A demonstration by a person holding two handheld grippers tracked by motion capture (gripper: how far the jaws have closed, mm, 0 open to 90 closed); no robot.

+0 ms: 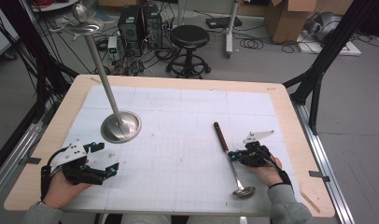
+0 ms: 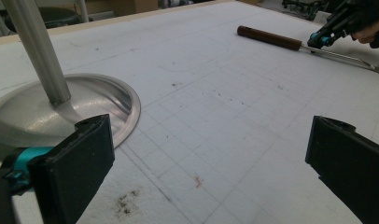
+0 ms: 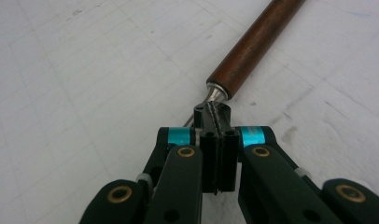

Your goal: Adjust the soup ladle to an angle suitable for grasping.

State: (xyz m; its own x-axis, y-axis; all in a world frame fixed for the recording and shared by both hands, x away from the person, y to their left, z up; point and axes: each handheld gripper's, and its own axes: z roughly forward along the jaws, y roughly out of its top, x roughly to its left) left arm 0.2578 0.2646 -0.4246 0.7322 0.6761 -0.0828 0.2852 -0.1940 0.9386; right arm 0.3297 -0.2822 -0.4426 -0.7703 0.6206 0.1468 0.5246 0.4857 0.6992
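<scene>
My right gripper (image 1: 232,155) has its fingers (image 3: 217,140) pressed together, pinching the thin metal shaft of the ladle (image 1: 230,161) just below its brown wooden handle (image 3: 255,44); the ladle lies flat on the white gridded surface (image 1: 178,140), bowl toward me. My left gripper (image 1: 103,158) rests near the steel stand's round base (image 1: 121,126), its fingers (image 2: 73,168) spread wide with nothing between them.

Left gripper (image 2: 211,163) fingers wide apart, metal stand base (image 2: 43,112) beside, ladle (image 2: 290,44) far off
</scene>
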